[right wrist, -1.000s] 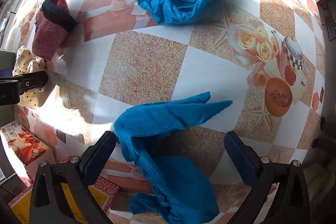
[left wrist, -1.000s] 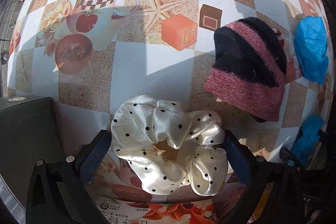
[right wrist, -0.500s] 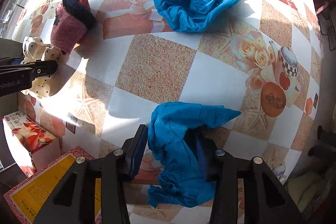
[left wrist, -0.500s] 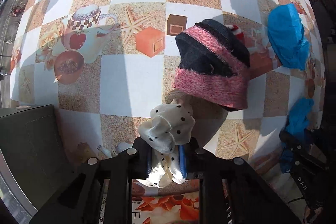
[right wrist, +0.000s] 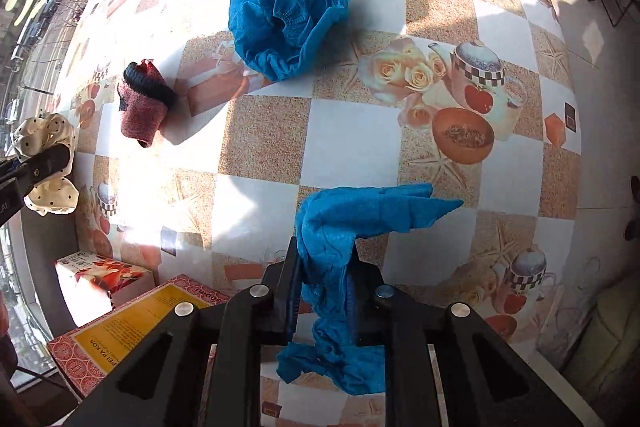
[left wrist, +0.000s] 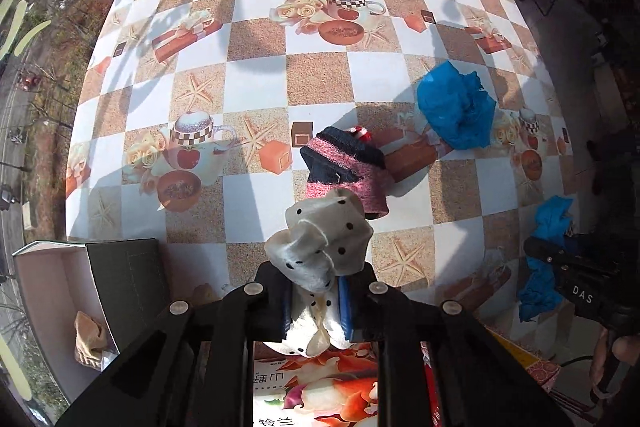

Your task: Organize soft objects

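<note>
My left gripper (left wrist: 313, 301) is shut on a cream scrunchie with black dots (left wrist: 320, 247), lifted clear of the checked tablecloth. My right gripper (right wrist: 325, 291) is shut on a crumpled blue cloth (right wrist: 352, 219), which hangs above the table. The right wrist view also catches the scrunchie (right wrist: 44, 135) at the left edge, pinched by the left gripper's finger. The left wrist view shows the blue cloth (left wrist: 548, 227) at the right edge in the other gripper. A red-and-black knitted sock (left wrist: 346, 167) and a second blue cloth (left wrist: 456, 107) lie on the table.
An open dark box (left wrist: 60, 307) with a tan cloth (left wrist: 90, 343) inside sits at the table's near left corner. A printed carton (left wrist: 316, 391) lies under the left gripper. A red-and-yellow box (right wrist: 132, 327) and a small carton (right wrist: 104, 275) stand near the right gripper.
Both grippers went from open around their items to shut on them. Both then rose, lifting the scrunchie and the blue cloth off the table, so more of the table shows.
</note>
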A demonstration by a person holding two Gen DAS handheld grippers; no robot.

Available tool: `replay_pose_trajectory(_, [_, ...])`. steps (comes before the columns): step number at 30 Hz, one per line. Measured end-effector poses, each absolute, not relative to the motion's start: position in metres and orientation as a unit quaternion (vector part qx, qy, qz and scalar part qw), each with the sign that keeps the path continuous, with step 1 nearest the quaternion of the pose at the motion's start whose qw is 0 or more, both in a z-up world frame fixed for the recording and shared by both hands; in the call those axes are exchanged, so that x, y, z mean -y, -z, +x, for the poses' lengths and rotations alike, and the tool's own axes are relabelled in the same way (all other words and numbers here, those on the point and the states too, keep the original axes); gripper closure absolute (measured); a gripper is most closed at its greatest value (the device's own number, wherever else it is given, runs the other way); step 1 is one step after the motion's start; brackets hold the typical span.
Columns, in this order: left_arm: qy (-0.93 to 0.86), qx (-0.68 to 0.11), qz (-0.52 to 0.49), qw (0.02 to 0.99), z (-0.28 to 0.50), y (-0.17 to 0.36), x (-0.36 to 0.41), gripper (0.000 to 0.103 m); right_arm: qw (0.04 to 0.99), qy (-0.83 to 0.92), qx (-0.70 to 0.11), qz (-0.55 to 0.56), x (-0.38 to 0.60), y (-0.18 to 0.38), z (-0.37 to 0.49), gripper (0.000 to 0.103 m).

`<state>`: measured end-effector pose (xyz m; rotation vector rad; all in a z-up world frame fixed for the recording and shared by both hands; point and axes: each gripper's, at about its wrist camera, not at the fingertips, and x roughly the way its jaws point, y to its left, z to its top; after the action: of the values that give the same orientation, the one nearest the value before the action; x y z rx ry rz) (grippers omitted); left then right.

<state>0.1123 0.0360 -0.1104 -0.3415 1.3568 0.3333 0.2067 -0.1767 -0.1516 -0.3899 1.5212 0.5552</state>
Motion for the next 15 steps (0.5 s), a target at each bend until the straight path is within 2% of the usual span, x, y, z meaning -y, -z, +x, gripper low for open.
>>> replay_pose_trajectory(6, [-0.105,-0.597,-0.115,0.787,0.147,0.073,0.004,0.083,0.695,-0.226,-0.672,-0.115,0.206,0.12,0.207,0.083])
replay_pose_trajectory(15, [0.01,-0.563,-0.023,0.826,0.152,0.022,0.096,0.083,0.725,-0.182,-0.663,-0.043,0.255,0.082,0.185,0.083])
